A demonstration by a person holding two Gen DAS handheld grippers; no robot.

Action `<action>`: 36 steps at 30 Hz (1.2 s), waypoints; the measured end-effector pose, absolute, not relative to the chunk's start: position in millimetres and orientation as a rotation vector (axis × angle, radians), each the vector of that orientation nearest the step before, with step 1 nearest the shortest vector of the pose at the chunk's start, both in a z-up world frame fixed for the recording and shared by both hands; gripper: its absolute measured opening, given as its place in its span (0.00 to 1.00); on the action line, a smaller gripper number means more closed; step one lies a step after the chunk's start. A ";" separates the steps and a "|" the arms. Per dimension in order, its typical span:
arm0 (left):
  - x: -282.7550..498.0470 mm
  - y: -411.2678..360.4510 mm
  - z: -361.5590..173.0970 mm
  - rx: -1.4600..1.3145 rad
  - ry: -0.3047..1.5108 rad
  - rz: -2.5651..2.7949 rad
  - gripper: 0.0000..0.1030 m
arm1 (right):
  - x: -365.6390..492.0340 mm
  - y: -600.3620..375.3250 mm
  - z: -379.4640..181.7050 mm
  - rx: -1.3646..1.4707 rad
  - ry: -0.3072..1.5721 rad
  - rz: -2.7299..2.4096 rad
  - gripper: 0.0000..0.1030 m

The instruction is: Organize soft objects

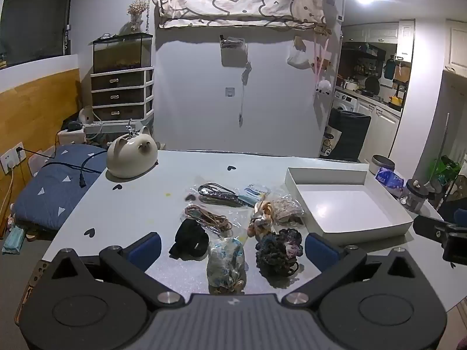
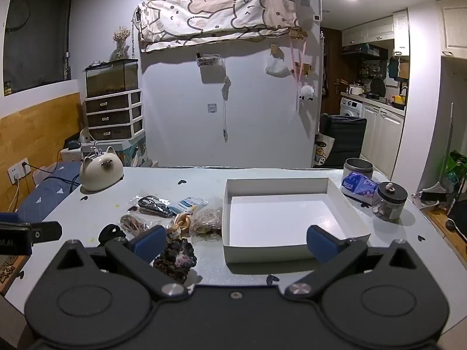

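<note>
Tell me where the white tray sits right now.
The white tray sits empty on the table's right half in both views, just right of the pile of hair ties, with a lidded jar to its right.

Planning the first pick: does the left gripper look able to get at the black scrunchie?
Probably yes. The left gripper is open, and the black scrunchie lies uncovered between its fingers, nothing in front.

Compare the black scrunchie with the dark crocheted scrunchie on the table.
The black scrunchie is plain, smooth and one solid colour; the crocheted scrunchie is ruffled, knitted and mixes dark blue, purple and white. The black one lies left of the pile's front, the crocheted one right, nearer the white tray. Both lie loose, unwrapped.
</note>
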State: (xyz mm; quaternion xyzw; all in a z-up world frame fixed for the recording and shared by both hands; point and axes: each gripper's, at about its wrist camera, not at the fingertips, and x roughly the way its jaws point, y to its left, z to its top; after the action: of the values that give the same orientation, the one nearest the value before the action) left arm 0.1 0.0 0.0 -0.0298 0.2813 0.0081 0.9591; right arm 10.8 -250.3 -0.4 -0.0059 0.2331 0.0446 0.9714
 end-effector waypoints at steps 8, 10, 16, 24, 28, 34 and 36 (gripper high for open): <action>0.1 0.1 0.0 -0.061 0.571 0.017 1.00 | 12.0 -250.5 -0.2 -0.011 0.469 0.084 1.00; 0.1 0.1 0.0 -0.061 0.572 0.017 1.00 | 11.2 -249.4 -0.7 -0.013 0.468 0.089 1.00; 0.1 0.1 0.0 -0.062 0.572 0.017 1.00 | 12.1 -249.4 -0.8 -0.014 0.468 0.088 1.00; 0.2 0.0 0.1 -0.062 0.574 0.017 1.00 | 12.8 -249.0 -0.7 -0.016 0.469 0.086 1.00; 0.2 0.1 0.1 -0.064 0.574 0.017 1.00 | 13.3 -248.8 -0.9 -0.016 0.470 0.087 1.00; 0.3 0.2 0.1 -0.064 0.576 0.016 1.00 | 13.7 -249.4 -0.9 -0.016 0.471 0.085 1.00; 0.3 0.2 0.1 -0.065 0.576 0.016 1.00 | 13.8 -249.6 -0.7 -0.017 0.470 0.085 1.00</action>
State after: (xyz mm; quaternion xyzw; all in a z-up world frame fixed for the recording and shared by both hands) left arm 0.3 0.2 0.1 -0.0318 0.2841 0.0077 0.9582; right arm 13.8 -249.6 -0.7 -0.0083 0.2329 0.0420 0.9715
